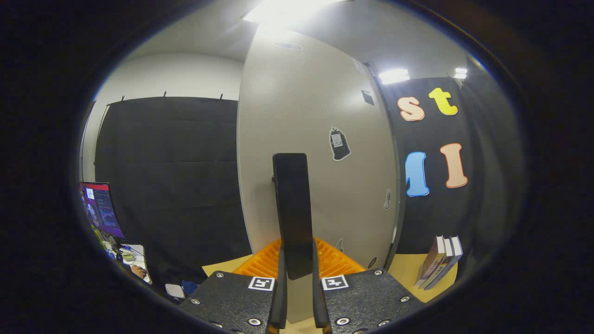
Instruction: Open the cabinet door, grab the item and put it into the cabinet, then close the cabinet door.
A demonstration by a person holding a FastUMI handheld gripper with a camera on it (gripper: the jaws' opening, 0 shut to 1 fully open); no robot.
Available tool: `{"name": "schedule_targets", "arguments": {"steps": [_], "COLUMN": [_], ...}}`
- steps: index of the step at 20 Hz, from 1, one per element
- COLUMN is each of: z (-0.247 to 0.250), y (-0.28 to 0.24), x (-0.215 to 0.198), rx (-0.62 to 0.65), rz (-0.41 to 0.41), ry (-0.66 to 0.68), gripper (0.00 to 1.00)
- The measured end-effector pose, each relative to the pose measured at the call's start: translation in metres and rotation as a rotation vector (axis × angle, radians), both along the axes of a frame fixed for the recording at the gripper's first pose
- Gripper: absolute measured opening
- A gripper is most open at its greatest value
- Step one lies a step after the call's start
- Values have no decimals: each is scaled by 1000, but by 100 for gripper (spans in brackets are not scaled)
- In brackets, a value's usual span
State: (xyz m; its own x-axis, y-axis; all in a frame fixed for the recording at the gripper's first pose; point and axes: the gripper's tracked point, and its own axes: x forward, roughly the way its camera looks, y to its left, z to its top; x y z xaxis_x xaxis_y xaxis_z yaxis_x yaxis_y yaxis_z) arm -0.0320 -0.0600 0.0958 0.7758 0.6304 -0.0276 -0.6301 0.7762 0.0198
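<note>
Cabinet door (pixel 315 139) (shut) just ahead

gripper camera looks forward along its fingers (pixel 284 287), close to the pale wall (pixel 301 116).

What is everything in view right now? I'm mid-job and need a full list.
Black slab item: 1, black, upright between the fingers, gripped at its lower end.
Orange rack: 1, orange, just ahead of the fingers on the wooden table.
Books: about 3, standing on the table right of the rack.
Grey panel: 1, grey with stickers, behind the rack.
Monitor: 1, lit, far left.
Gripper: 1, jaws shut on the black slab item.
</note>
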Motion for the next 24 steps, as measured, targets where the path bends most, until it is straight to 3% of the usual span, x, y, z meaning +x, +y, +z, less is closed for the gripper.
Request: {"name": "schedule_targets", "arguments": {"steps": [7, 11, 15, 18, 19, 20, 23, 24], "z": [3, 13, 52, 65, 62, 57, 59, 62], "y": [-47, -95, -94, -68, -59, -42, -26, -27], "x": [4, 9, -27, -47, -49, -52, -39, -38], "rx": [19, 5, 119, 151, 141, 124, 60, 25], "rz": [-173, -371, -340, -254, -242, -208, -318, -369], "ry": [-39, -131, -238, -294, -293, -293, -375, -412], "gripper": [22, 25, 27, 45, 58, 63, 85, 86]}}
